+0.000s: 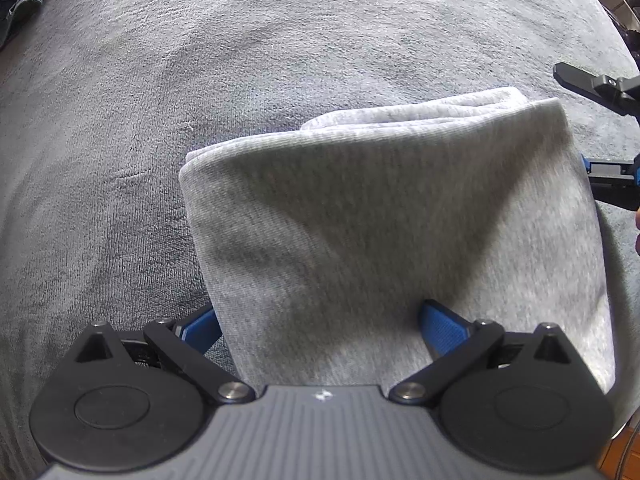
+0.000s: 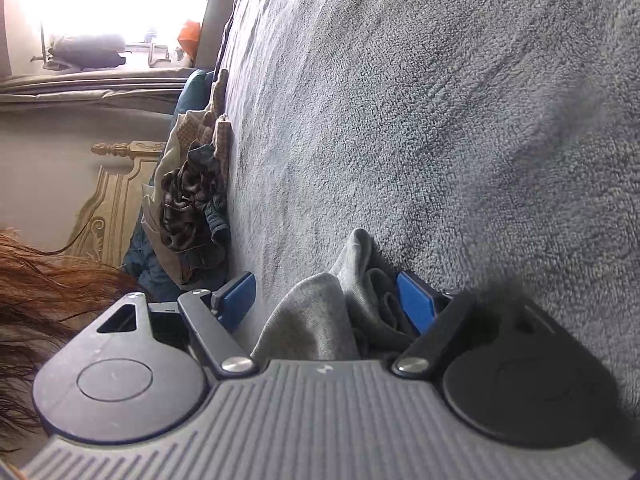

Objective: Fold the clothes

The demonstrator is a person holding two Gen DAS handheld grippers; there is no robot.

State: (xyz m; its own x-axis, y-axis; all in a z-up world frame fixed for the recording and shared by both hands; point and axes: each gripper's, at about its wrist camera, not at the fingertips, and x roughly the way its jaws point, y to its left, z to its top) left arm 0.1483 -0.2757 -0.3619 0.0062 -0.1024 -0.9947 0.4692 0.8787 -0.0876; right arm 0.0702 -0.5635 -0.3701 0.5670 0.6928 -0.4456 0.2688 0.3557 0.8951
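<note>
**A:** Where does the garment lie relative to each tool?

**B:** The folded grey garment [image 1: 384,216] rests on the grey plush blanket [image 1: 200,80]. The left gripper [image 1: 320,324] points straight down over the garment's near end. Its jaws stand wide apart, one blue pad [image 1: 440,324] resting on the cloth's top face, the other just off the garment's left edge. They straddle that edge; nothing is pinched.

**A:** And the other tool?

**B:** The right gripper [image 2: 332,300] comes in low from the garment's right side. Its jaws are also spread. A bunched fold of the garment [image 2: 320,312] sits between them, close to one pad [image 2: 416,304], well apart from the other. No clamp is evident.

**A:** Long axis?

**B:** In the left wrist view it runs away from the left gripper, towards the rounded fold at the far end. The right gripper [image 1: 600,128] meets it side-on, at the far right corner.

**A:** Which hand is nearer for the next move?

**B:** Judgement only: the right one. Cloth is already inside its jaws, so closing there secures the edge. The left one would need to shift further onto the cloth first. A pile of unfolded clothes [image 2: 192,200] waits at the blanket's far edge.
</note>
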